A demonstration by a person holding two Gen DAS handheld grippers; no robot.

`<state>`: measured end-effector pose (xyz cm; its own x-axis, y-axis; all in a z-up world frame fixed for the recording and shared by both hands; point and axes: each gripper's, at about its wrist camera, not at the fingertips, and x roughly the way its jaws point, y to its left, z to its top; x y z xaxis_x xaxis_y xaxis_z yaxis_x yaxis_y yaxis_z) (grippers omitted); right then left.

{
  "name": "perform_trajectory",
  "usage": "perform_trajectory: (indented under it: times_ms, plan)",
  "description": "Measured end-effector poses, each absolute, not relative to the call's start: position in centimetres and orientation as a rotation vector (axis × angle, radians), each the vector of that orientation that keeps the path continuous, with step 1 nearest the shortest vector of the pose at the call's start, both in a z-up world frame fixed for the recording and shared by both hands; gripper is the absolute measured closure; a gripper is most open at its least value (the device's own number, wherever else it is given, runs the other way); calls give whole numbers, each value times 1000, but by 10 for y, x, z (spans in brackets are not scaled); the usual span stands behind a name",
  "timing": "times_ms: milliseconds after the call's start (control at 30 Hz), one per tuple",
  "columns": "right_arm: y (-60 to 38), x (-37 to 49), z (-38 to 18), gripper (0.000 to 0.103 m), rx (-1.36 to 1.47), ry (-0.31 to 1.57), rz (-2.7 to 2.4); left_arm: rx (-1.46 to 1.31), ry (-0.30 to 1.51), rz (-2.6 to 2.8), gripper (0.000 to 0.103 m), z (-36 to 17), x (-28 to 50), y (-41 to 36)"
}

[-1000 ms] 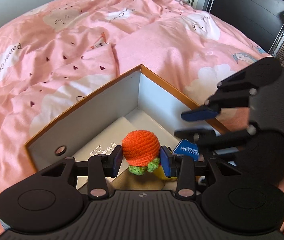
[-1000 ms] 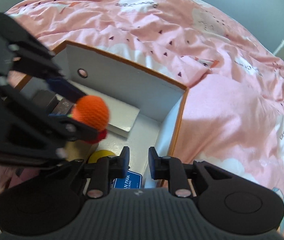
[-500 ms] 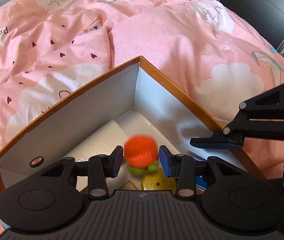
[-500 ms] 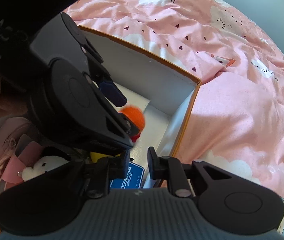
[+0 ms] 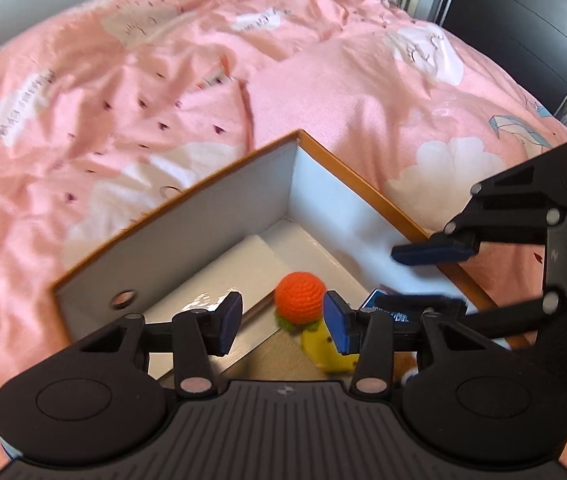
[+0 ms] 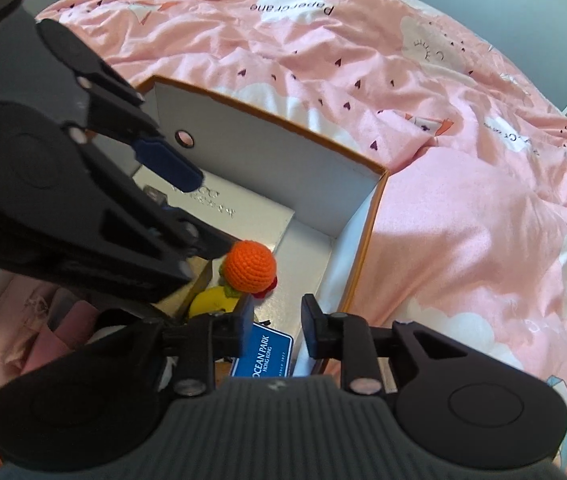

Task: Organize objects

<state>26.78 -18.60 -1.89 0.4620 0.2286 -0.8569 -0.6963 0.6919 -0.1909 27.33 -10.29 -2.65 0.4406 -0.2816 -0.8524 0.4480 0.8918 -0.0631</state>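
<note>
An orange crocheted ball with a green base (image 5: 298, 297) (image 6: 250, 266) lies inside an orange-edged box (image 5: 367, 188) (image 6: 371, 216) on the bed. My left gripper (image 5: 283, 320) is open above the box, its blue pads apart, and the ball lies free below them. My right gripper (image 6: 277, 320) is open and empty over the box's near corner. It also shows in the left wrist view (image 5: 427, 276). The left gripper shows in the right wrist view (image 6: 187, 208).
Inside the box are a yellow toy (image 5: 325, 350) (image 6: 211, 300), a blue Ocean Park card (image 6: 261, 356), a flat white box (image 6: 219, 208) and pink soft items (image 6: 23, 320). A pink patterned duvet (image 5: 163, 100) surrounds the box. Dark furniture (image 5: 523, 24) stands beyond the bed.
My left gripper opened and let go of the orange ball, which dropped into the box beside the yellow toy. The right gripper shifted slightly and stayed open.
</note>
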Motion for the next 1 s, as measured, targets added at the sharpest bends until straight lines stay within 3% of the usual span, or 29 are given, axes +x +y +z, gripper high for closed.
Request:
perform_trajectory:
  times_ms: [167, 467, 633, 767, 1000]
  plan:
    - [-188, 243, 6, 63, -496, 872, 596, 186, 919, -347, 45, 3, 232, -82]
    - [-184, 157, 33, 54, -303, 679, 583, 62, 757, -155, 39, 21, 132, -42]
    - [-192, 117, 32, 53, -213, 624, 499, 19, 698, -72, 38, 16, 97, -31]
    - [-202, 95, 26, 45, -124, 579, 419, 33, 664, -60, 36, 11, 78, -31]
    - [-207, 60, 3, 36, -59, 520, 334, 9, 607, -52, 22, 3, 49, -32]
